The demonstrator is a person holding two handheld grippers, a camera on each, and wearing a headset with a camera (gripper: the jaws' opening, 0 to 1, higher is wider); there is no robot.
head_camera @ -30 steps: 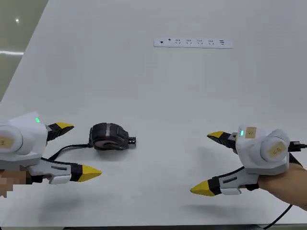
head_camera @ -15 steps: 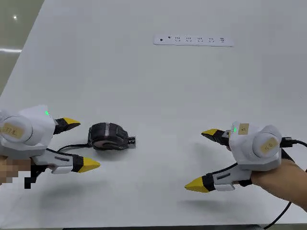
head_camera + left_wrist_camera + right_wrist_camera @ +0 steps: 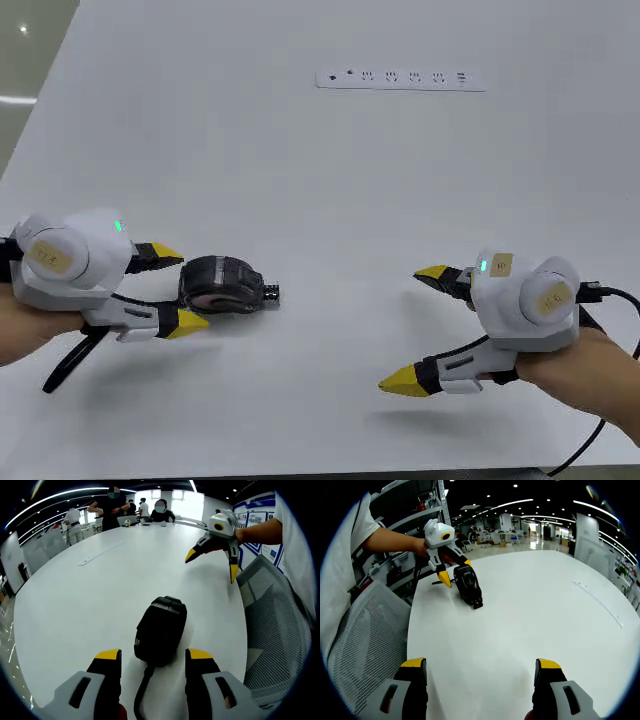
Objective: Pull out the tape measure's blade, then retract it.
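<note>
Both spread, left gripper [image 3: 182, 287] flanking tape measure [image 3: 226, 284]

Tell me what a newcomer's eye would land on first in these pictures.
A black tape measure lies on the white table at the near left. The left gripper has its open, yellow-tipped jaws on either side of the tape measure's rear end. The right gripper is held open at the near right, well apart from it, and a white power strip lies flat at the far side.
</note>
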